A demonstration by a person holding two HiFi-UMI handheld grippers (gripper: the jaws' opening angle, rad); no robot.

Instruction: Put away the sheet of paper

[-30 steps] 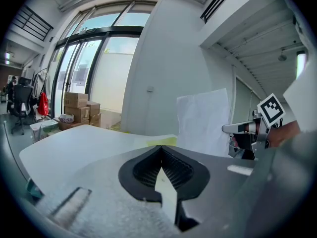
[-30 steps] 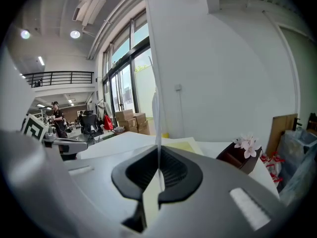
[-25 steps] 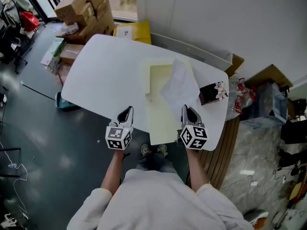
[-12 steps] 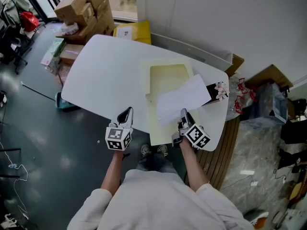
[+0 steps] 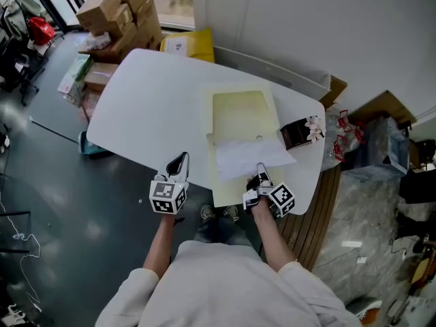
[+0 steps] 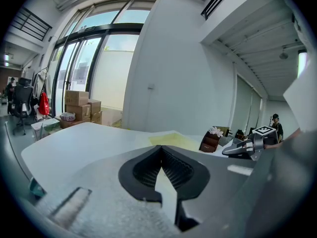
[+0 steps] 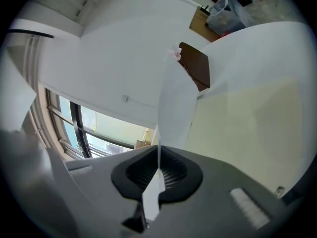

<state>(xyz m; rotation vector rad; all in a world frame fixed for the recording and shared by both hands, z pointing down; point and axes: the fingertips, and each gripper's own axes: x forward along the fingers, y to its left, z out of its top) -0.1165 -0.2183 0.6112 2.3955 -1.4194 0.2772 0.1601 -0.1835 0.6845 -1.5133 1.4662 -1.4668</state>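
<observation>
Not much readable here tbh. The only crisp print is the black-and-white square markers on the cubes of the two grippers. The yellow box (image 5: pixel 187 45) past the far end of the bench (image 5: pixel 146 107) has a white label, but it's way too small to read. Same for the cardboard boxes (image 5: pixel 122 12) stacked beside it.

The sheet of paper (image 5: pixel 248 157) is pinched by its near edge in the right gripper (image 5: pixel 259 170). It lies across the middle of a pale yellow folder (image 5: pixel 238 111) on the bench and covers that part of it. In the right gripper view the jaws are pressed together on the sheet (image 7: pixel 176 103). You see it almost edge-on there, so I can't tell how flat it sits on the folder (image 7: pixel 247 128). It also cuts off part of the brown holder (image 7: pixel 195 66), the one with a little white flower on top at the bench's right end (image 5: pixel 300 131).

The left gripper (image 5: pixel 179 161) is closed with nothing in it; its own view shows the jaws (image 6: pixel 161 152) meeting at the tips. It's near the bench's front edge, can't tell if it touches.

Pose-wise, both forearms reach forward out of white sleeves. The left gripper sits upright, and the right one is rolled over so its cube is tilted. The right hand hides the bench corner under it.
</observation>
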